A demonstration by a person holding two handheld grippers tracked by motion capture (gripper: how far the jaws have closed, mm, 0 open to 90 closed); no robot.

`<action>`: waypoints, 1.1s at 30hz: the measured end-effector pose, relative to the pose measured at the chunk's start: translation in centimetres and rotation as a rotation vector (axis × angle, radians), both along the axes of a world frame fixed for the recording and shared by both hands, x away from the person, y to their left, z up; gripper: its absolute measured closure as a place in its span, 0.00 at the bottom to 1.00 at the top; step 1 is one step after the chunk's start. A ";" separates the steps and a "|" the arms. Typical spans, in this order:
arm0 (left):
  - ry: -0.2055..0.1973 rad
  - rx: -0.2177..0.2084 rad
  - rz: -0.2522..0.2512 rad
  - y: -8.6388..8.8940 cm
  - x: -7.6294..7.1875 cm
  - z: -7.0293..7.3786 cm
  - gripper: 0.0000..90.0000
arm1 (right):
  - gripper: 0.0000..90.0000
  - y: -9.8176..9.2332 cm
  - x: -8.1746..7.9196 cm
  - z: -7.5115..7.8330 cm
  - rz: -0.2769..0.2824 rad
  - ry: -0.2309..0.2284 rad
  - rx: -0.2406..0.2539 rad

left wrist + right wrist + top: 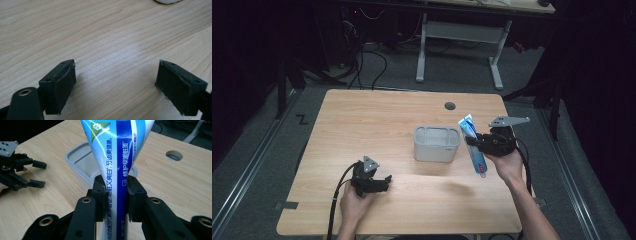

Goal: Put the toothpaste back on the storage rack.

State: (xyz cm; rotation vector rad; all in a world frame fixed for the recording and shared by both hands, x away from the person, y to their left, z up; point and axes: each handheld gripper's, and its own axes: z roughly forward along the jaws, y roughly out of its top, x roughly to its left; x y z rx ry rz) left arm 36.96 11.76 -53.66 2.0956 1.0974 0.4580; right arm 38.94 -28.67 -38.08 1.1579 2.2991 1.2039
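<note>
A blue and white toothpaste tube (474,144) is lifted off the table, cap end down, just right of a grey box (436,144). My right gripper (476,142) is shut on the tube's middle. In the right gripper view both pads squeeze the toothpaste tube (117,157), whose flat end fans out above the jaws, with the grey box (82,162) behind it. My left gripper (384,182) rests at the front left of the table, open. In the left gripper view its fingers (61,85) stand wide apart over bare wood.
The wooden table (377,120) has a round cable hole (450,105) at the back edge. Beyond it are a white desk frame (459,45) and cables on the floor. A cable trails from each gripper toward the front edge.
</note>
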 end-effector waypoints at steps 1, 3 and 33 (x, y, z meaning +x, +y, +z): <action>0.000 0.000 0.000 0.0 0.0 0.0 0.18 | 0.80 0.1 0.0 0.1 0.001 0.000 -0.001; 0.000 0.000 0.000 0.0 0.0 0.0 0.18 | 0.80 0.2 0.1 0.2 0.006 -0.003 0.004; 0.000 0.000 0.000 0.0 0.0 0.0 0.18 | 0.80 2.6 2.1 2.1 0.063 -0.041 0.096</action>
